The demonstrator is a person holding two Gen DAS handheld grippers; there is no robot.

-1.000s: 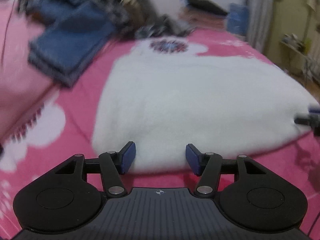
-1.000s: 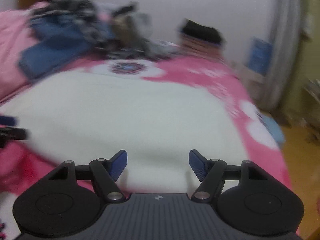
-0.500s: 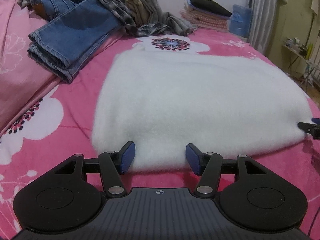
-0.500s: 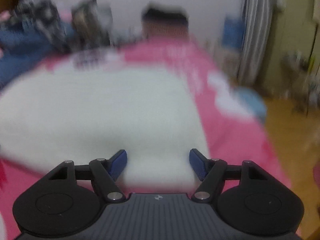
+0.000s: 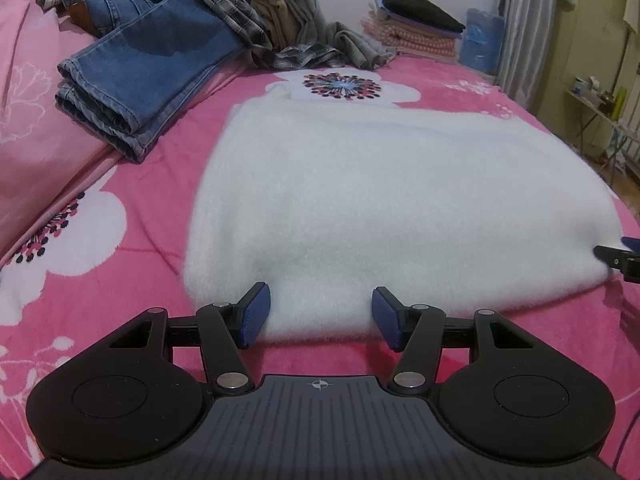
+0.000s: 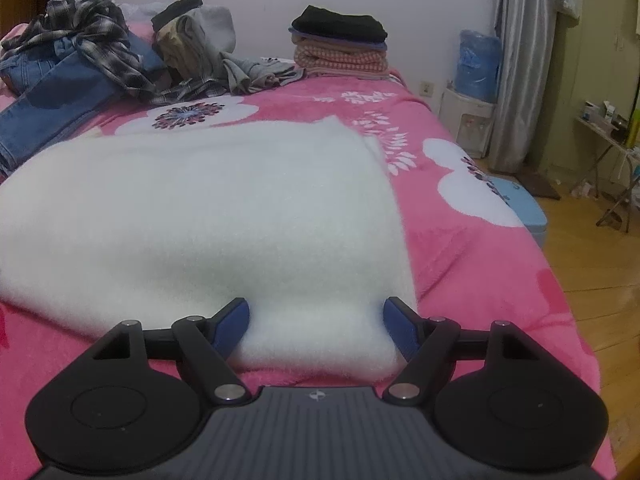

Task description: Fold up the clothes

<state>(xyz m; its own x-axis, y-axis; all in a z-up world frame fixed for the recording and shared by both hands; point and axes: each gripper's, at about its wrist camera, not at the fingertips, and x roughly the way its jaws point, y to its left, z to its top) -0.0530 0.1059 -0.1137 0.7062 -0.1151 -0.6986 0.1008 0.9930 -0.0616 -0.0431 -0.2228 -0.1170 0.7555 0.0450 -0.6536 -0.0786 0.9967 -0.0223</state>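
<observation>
1. The white fleece garment lies flat across the middle of the pink floral bedspread. Its thick folded near edge runs along the lower centre of both wrist views.
2. Your right gripper was sweeping and blurred half a second ago. Now the view is sharp, with the garment's near right corner sitting between the blue pads. The jaws stand a little wider apart than a second ago and clamp nothing.
3. Your left gripper has not shifted. Its jaws stand apart at the same width as before, at the near left stretch of the same edge, and the fleece is not pinched.
4. At the far right edge of the left view, the tip of the right gripper shows at the garment's corner, so both tools line up on one edge.
5. This looks like the set-up for the next fold. You have both corners framed, and closing on them would let you lift the edge.
6. In the upper left lie jeans and a plaid shirt, not yet folded. A folded stack sits at the upper centre of the right view.
</observation>
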